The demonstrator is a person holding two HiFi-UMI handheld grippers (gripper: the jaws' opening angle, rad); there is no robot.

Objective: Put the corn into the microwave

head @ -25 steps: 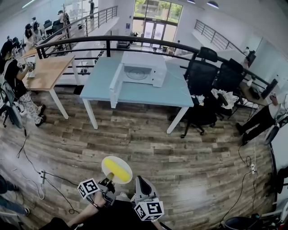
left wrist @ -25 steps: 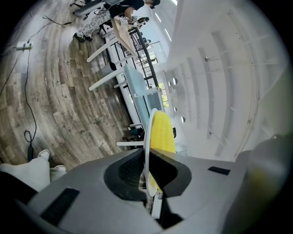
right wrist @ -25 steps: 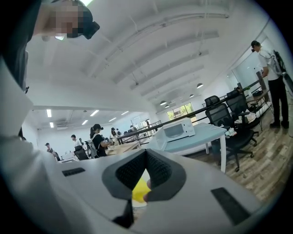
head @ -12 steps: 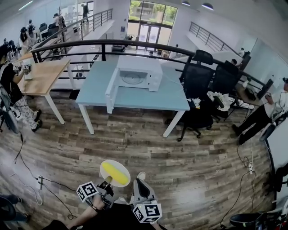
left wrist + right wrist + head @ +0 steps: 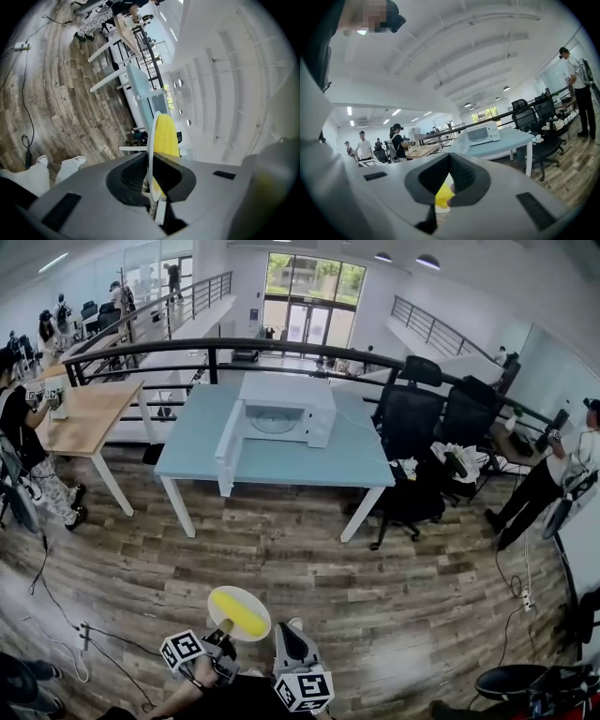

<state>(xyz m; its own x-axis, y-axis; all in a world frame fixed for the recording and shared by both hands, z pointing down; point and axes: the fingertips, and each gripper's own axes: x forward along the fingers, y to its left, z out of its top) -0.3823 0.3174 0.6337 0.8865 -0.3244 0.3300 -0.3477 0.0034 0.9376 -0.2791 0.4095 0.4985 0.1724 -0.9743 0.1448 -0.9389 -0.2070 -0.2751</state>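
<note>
My left gripper (image 5: 223,628) has its jaws pinched on the rim of a white plate (image 5: 255,600), and the corn (image 5: 237,611) lies on that plate just past the jaw tips, not touched by the pads themselves. In the left gripper view the plate (image 5: 150,137) shows edge-on, a thin white line running out from between the two dark pads, with the corn (image 5: 165,135) resting against one face of it, beside the jaws rather than between them. The corn is a bright yellow cob, stubby and rounded at the ends, its kernel rows showing as a fine bumpy texture; from the head view it lies diagonally across the middle of the round plate. My right gripper (image 5: 284,630) is held just beside the plate, its jaws pressed together on nothing; in the right gripper view (image 5: 449,157) the pads meet at the tips, and a patch of yellow from the corn (image 5: 442,197) shows through the gap lower down. The plate and corn are low in the head view over the wooden floor (image 5: 375,559), well apart from the white microwave (image 5: 284,408), which stands with its door (image 5: 226,441) swung open on the light blue table (image 5: 309,457).
</note>
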